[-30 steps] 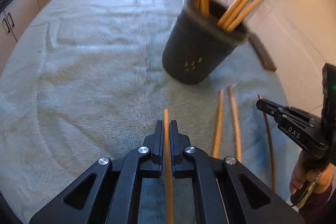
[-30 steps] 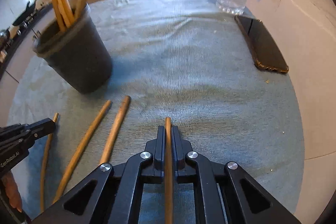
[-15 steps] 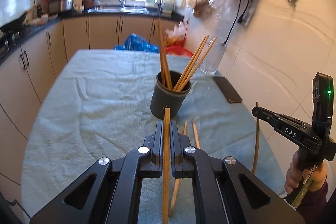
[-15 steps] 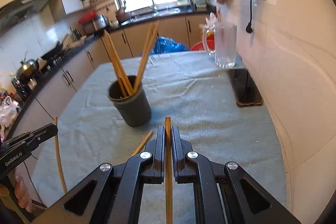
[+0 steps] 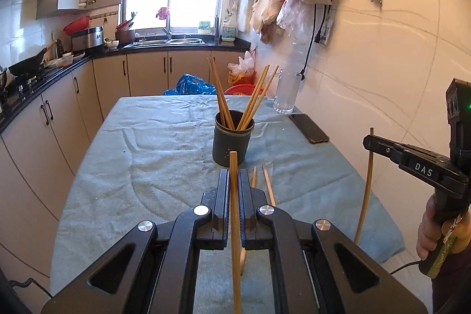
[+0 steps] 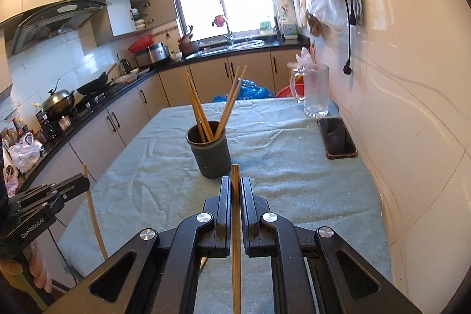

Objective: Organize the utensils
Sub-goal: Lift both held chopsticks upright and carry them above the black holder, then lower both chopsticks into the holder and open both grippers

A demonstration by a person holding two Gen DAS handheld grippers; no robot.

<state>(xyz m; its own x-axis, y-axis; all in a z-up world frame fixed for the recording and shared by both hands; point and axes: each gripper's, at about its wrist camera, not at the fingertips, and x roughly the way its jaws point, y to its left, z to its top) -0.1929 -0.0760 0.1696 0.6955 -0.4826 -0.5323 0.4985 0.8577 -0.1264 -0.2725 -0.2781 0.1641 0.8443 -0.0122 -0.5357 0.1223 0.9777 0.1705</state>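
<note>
Left wrist view shows the left tool (image 5: pixel 233 181) and right tool (image 5: pixel 371 141) each clamped on one chopstick (image 5: pixel 234 214) above the desk (image 5: pixel 164 167); either could pivot, miss the dark cup (image 5: pixel 231 141) or tip it.

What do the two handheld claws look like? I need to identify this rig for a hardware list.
Both are matte black, with two flat parallel fingers, triangular cut-outs in the linkage arms and round silver pivot bolts. The right claw reads "DAS" in white on its side, with a green light on the block above. The left claw reads "GenRobot.AI". A thin dark cable trails below the right handle, beside a dark sleeve.
</note>
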